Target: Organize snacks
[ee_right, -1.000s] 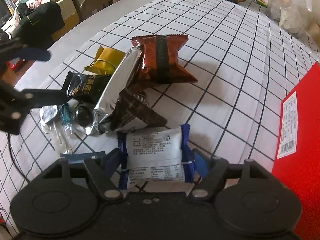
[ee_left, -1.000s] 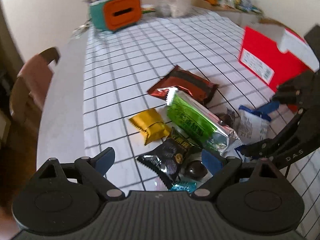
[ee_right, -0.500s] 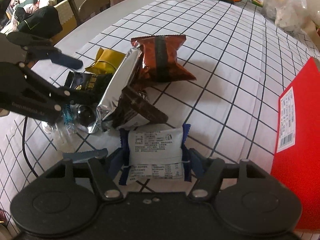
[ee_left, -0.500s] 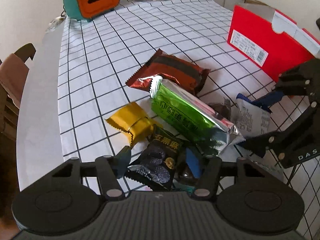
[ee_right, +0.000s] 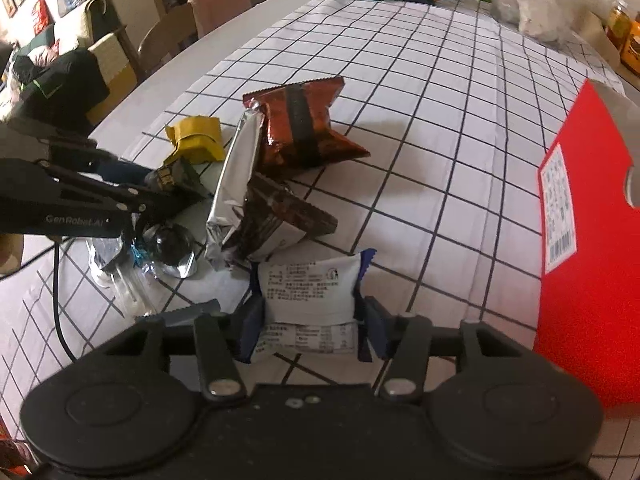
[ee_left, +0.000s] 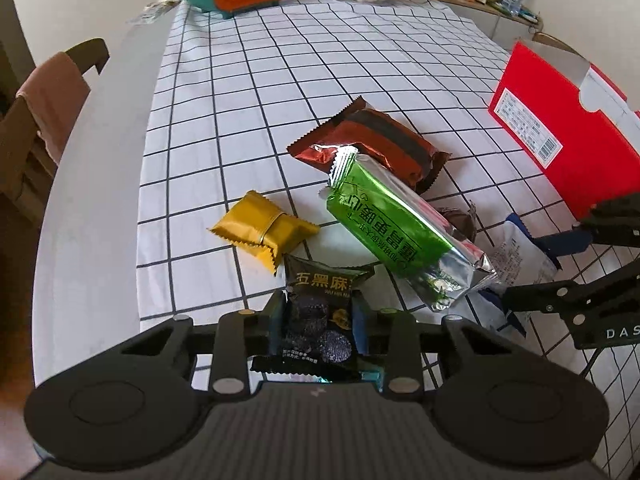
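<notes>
Left gripper (ee_left: 320,326) clenched on black sesame packet (ee_left: 316,320), at 6 o'clock of the snack pile. Right gripper (ee_right: 308,320) clenched on white-blue packet (ee_right: 306,292), at the pile's 5 o'clock in the right wrist view. Green packet (ee_left: 392,232) leans on brown-red packet (ee_left: 372,144); gold packet (ee_left: 264,230) at 9 o'clock. Red box (ee_left: 560,136) at 3 o'clock on checked tablecloth (ee_left: 280,80).
</notes>
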Motion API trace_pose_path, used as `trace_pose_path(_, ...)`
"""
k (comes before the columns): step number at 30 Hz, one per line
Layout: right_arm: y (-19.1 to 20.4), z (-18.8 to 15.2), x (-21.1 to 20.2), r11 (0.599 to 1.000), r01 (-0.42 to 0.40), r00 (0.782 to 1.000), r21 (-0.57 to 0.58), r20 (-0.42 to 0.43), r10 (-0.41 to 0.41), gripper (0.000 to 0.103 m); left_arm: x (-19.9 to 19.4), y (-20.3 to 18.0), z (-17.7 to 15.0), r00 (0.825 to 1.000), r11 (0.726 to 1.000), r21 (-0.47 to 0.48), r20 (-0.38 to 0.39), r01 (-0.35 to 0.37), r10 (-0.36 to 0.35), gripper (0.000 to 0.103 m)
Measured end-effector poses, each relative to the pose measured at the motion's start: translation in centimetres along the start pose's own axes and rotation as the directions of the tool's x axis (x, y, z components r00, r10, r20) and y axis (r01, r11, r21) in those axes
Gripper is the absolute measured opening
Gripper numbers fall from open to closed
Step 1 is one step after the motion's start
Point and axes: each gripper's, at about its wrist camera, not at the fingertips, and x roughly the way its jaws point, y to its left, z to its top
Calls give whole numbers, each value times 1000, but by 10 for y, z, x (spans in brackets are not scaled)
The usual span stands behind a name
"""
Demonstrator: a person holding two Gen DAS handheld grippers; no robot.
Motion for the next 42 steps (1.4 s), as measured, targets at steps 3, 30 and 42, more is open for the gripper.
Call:
trace_pose_path(3, -4, -4, -3, 1000, 10, 1000, 23, 12, -11, 51, -4, 2, -2, 1000, 1000, -27, 3, -8, 8, 33)
trace_pose_path(30, -34, -16, -106, 983, -17, 979, 185, 201, -20, 36, -99, -31, -4, 988, 992, -124, 145, -31, 49, 33)
trace_pose_path(42, -52, -28, -92, 985, -68, 986, 157, 159, 43, 37, -87, -39, -22, 989, 973, -199, 61, -121, 136, 33)
